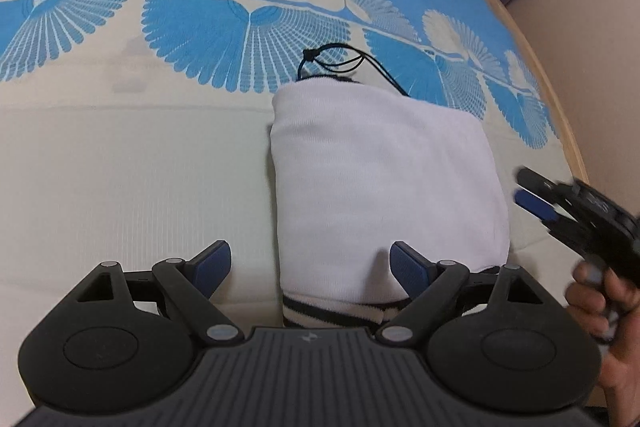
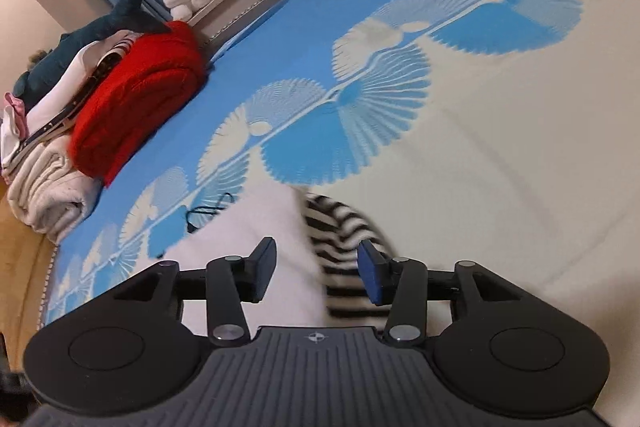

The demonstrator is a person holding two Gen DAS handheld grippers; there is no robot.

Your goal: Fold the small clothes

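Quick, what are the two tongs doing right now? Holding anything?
Left tongs: wide open, holding nothing, over the folded white garment.
Right tongs: open, gripping nothing, striped cuff beneath.

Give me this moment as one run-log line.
garment: folded on bed | left gripper: open, over hem | right gripper: open, empty

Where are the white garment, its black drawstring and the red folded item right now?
white garment (image 1: pixel 384 163), left wrist view, middle of the folded white panel.
black drawstring (image 1: pixel 340 61), left wrist view, looped cord beyond the garment's far edge.
red folded item (image 2: pixel 136 95), right wrist view, its top face.
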